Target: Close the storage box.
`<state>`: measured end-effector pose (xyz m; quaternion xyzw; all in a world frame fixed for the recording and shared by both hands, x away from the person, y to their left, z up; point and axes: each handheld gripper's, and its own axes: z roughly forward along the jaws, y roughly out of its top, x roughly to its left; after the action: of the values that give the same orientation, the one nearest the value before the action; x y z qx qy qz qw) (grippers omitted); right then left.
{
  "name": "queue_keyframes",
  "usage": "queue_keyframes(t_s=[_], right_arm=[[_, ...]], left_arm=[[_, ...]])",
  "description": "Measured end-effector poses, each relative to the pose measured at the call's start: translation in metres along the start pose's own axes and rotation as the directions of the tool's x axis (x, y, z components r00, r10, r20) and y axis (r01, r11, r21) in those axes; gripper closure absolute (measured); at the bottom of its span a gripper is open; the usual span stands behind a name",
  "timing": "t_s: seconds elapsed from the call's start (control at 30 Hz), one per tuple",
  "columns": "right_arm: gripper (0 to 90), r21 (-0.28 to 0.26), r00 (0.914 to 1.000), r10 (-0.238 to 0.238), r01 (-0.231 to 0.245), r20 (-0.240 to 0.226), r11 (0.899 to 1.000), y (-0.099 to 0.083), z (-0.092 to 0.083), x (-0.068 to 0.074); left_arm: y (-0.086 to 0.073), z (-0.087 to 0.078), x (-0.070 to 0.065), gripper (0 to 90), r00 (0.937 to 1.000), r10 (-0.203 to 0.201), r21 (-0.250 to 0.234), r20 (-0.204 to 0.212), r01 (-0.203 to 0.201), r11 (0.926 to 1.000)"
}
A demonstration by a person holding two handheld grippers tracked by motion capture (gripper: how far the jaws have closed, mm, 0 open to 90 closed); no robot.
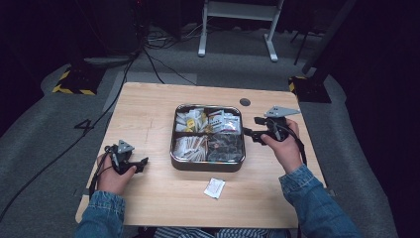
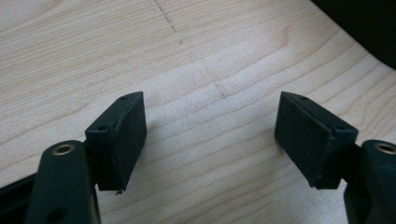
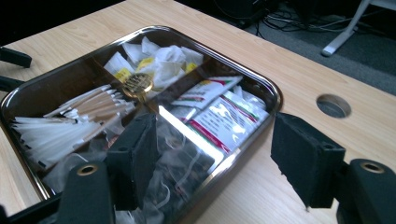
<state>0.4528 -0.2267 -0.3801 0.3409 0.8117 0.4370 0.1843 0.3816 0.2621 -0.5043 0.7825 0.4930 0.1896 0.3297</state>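
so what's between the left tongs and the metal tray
Bare wood of the table separates the left tongs from the metal tray; the high view shows it.

Counts: one light wooden counter (image 1: 148, 114). One rectangular shiny metal tray (image 1: 207, 165), four compartments. One small white paper sachet (image 1: 214, 188) lying loose on the counter. Two black hand-held grippers: left hand-held gripper (image 1: 141, 163), right hand-held gripper (image 1: 251, 128). Sachets inside the tray too many to count.
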Motion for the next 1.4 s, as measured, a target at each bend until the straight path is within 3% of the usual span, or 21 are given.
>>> queue_keyframes(t_s=[0.4, 0.9, 1.1, 1.27, 1.4], right_arm=[[31.8, 0.025, 0.9983, 0.053, -0.054, 0.024, 0.998, -0.034, -0.026, -0.028], [30.1, 0.032, 0.9961, 0.079, -0.08, 0.039, 0.996, -0.068, -0.048, -0.045], [28.5, 0.064, 0.9939, 0.104, -0.106, 0.039, 0.992, -0.084, -0.051, -0.052], [23.0, 0.117, 0.9946, 0.102, -0.104, 0.018, 0.988, -0.099, -0.047, -0.053], [20.3, 0.143, 0.9951, 0.093, -0.097, 0.032, 0.985, -0.111, -0.041, -0.055]], left_arm=[[-0.001, -0.001, 0.0, 25.7, 1.0, 0.005, 0.0, 0.0, -0.005, 1.0], [-0.001, -0.001, 0.0, 25.6, 1.0, 0.006, 0.003, 0.002, -0.006, 1.0], [0.0, 0.0, 0.0, 25.5, 1.0, 0.003, 0.0, 0.0, -0.003, 1.0], [0.0, 0.0, 0.0, 25.6, 1.0, 0.003, 0.0, 0.0, -0.003, 1.0], [0.0, 0.0, 0.0, 25.6, 1.0, 0.003, 0.0, 0.0, -0.003, 1.0]])
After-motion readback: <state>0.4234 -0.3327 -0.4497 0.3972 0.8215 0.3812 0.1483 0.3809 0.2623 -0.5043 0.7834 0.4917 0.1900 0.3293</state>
